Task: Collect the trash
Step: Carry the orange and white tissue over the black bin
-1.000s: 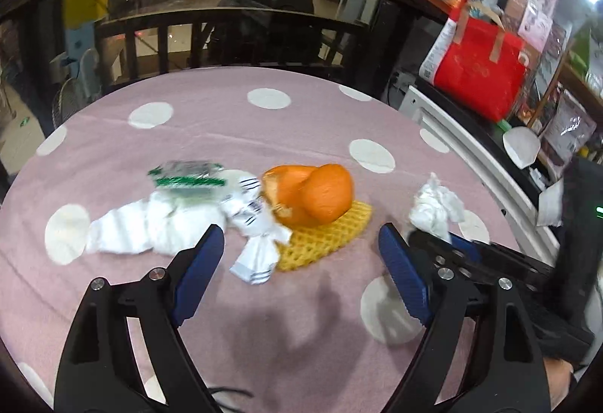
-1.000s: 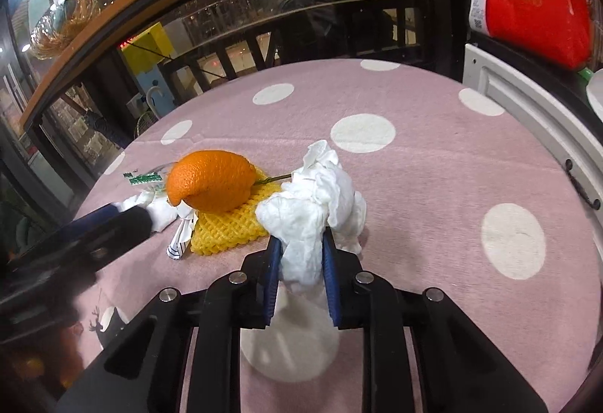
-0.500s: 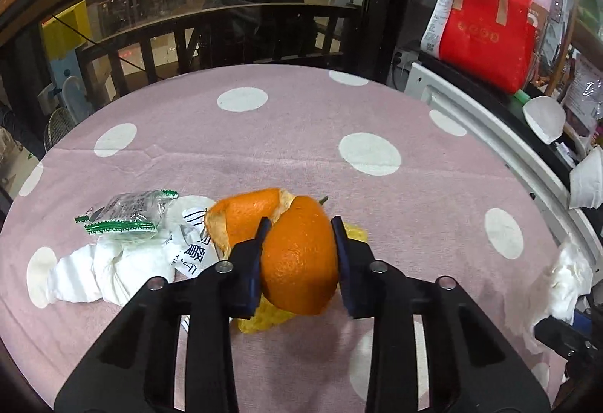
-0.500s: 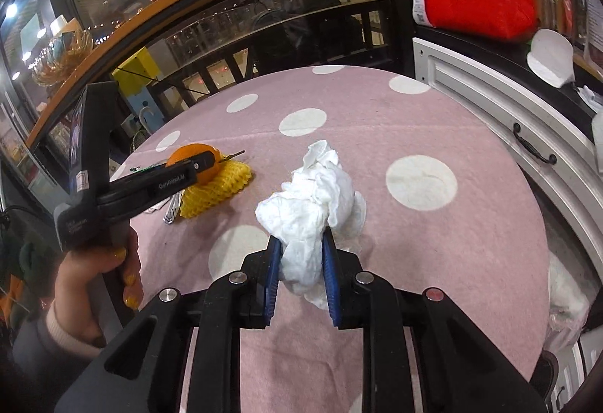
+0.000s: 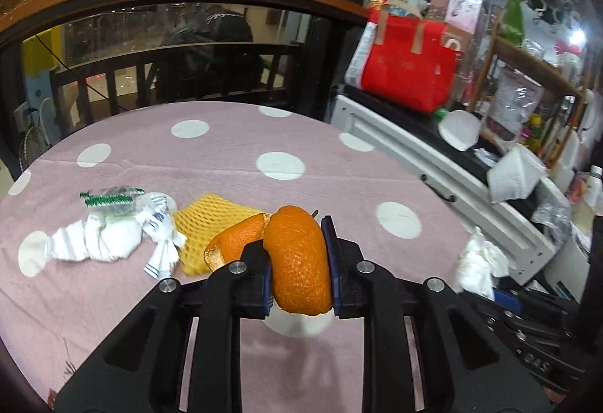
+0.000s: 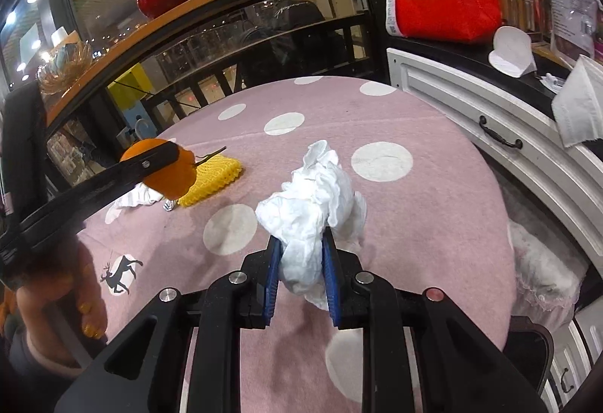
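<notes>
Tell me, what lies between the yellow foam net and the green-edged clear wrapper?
In the left wrist view, crumpled white wrappers with blue print lie between the yellow foam net and the green-edged wrapper.

Your table wears a pink cloth [image 5: 211, 300] with white dots. On that cloth you see a yellow foam net [image 5: 211, 211]; the clamped peel [image 5: 297, 258] is orange, the tissue [image 6: 312, 202] white.

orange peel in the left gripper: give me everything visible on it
The orange peel is a curved, pebbled, bright orange shell, pale at its torn edges, split into two lobes. It stands upright between the left gripper, whose blue pads press on it as the jaws are closing. It looks lifted above the yellow foam net.
</notes>
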A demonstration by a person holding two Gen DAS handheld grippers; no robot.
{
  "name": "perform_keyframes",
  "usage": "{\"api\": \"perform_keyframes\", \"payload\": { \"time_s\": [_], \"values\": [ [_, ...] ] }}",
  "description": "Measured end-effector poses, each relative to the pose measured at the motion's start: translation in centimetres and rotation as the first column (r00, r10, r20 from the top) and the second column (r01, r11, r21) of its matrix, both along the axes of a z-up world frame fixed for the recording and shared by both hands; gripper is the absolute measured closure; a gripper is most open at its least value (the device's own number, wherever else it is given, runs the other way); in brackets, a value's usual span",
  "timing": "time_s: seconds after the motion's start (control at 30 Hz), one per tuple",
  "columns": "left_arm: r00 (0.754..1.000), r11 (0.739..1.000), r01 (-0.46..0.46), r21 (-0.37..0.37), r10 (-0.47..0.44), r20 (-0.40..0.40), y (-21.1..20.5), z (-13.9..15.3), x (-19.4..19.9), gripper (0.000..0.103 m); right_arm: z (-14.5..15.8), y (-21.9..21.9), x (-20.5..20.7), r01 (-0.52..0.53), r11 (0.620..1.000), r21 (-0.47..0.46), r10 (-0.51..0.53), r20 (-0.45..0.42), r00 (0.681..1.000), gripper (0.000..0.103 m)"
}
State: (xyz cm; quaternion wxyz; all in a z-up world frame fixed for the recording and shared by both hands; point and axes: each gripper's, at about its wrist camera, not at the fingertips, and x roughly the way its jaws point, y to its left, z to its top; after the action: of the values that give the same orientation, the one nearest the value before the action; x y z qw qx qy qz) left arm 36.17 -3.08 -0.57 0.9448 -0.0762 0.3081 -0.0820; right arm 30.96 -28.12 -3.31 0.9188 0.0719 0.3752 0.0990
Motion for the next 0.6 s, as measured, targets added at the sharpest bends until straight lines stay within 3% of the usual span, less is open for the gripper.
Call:
{"api": "perform_keyframes", "payload": {
  "time_s": [0.27,0.6],
  "values": [
    [0.993,0.992,0.117,-0.054,-0.116,0.026,-3.2,0.8,-5.4,0.081,0.2,-2.0,-4.4,0.056,0.998,-0.027,-0.056,0.032,0.998,0.082],
    [0.963,0.960,0.269,-0.081,-0.266,0.044,-8.3,0.9,-11.0,0.081,-0.4,-6.2,-11.0,0.175,0.984,-0.024,-0.175,0.032,0.984,0.082]
  ]
}}
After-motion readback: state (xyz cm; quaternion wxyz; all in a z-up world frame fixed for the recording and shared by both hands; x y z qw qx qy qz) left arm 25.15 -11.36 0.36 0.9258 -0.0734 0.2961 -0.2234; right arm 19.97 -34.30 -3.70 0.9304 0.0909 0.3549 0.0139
